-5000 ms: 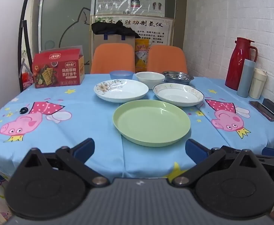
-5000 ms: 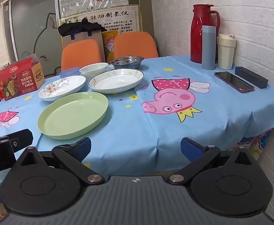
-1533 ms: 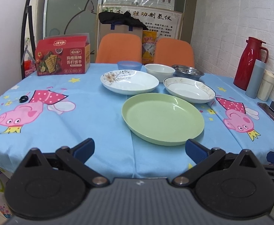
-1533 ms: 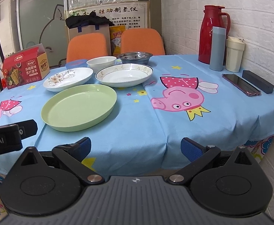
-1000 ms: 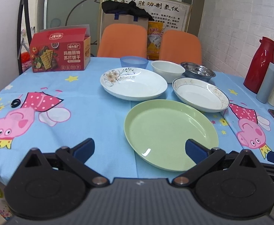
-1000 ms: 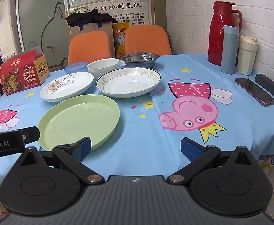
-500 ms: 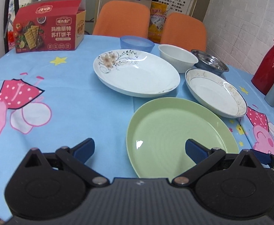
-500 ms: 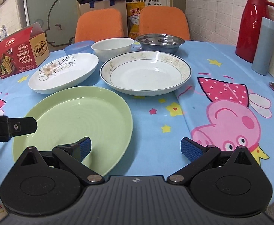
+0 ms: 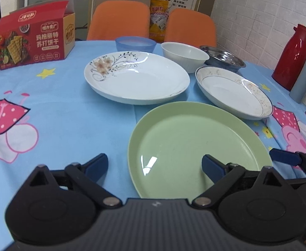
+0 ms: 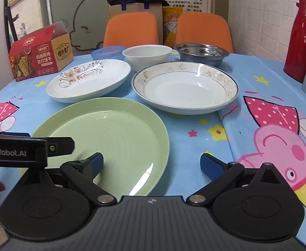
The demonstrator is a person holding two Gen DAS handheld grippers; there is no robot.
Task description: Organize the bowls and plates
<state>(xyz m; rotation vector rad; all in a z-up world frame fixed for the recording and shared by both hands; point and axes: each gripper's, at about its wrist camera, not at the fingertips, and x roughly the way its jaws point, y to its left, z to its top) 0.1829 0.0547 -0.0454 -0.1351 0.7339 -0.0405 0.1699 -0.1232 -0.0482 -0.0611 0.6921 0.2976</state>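
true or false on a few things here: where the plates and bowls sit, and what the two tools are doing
1. The green plate lies nearest the tools, with nothing on it. True.
2. The floral plate is stacked on the green plate. False: it sits apart on the tablecloth, behind the green one.
3. Both the left tool and the right tool are open and hold nothing. True.
4. The white bowl sits inside the steel bowl. False: they stand side by side.
5. The red flask lies on its side. False: it stands upright by the wall.
6. The blue bowl stands behind the floral plate. True.
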